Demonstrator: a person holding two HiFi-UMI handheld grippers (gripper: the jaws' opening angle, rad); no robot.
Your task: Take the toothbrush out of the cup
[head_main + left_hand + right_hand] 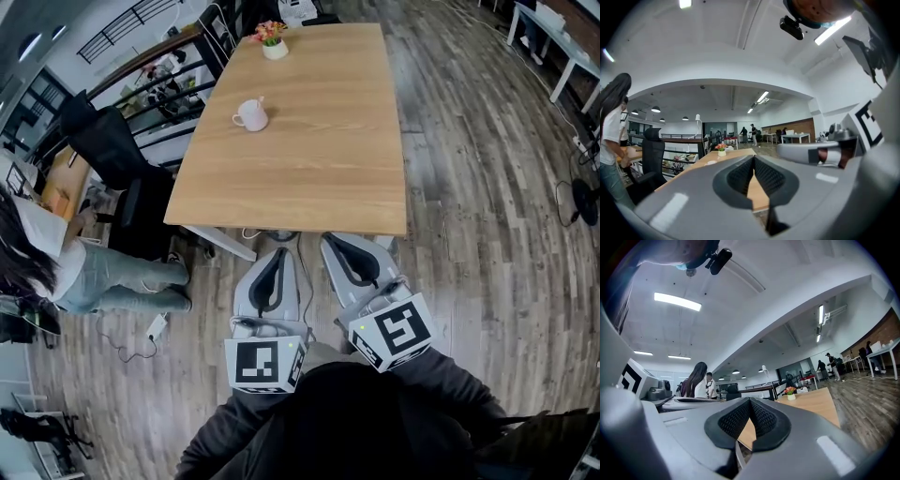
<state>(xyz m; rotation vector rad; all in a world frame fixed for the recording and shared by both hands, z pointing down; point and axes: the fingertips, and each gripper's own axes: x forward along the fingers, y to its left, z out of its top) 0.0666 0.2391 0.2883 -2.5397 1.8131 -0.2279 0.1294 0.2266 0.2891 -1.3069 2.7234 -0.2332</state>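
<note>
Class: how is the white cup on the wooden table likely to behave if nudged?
The cup looks small, probably light, so it may slide on the smooth table. The toothbrush leaning out could help tip it.

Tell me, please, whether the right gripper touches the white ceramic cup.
Apart: head view shows bare wooden table between the right gripper and white ceramic cup.

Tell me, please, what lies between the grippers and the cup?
Nothing: in the head view, only bare table separates the cup from the left gripper and right gripper.
</note>
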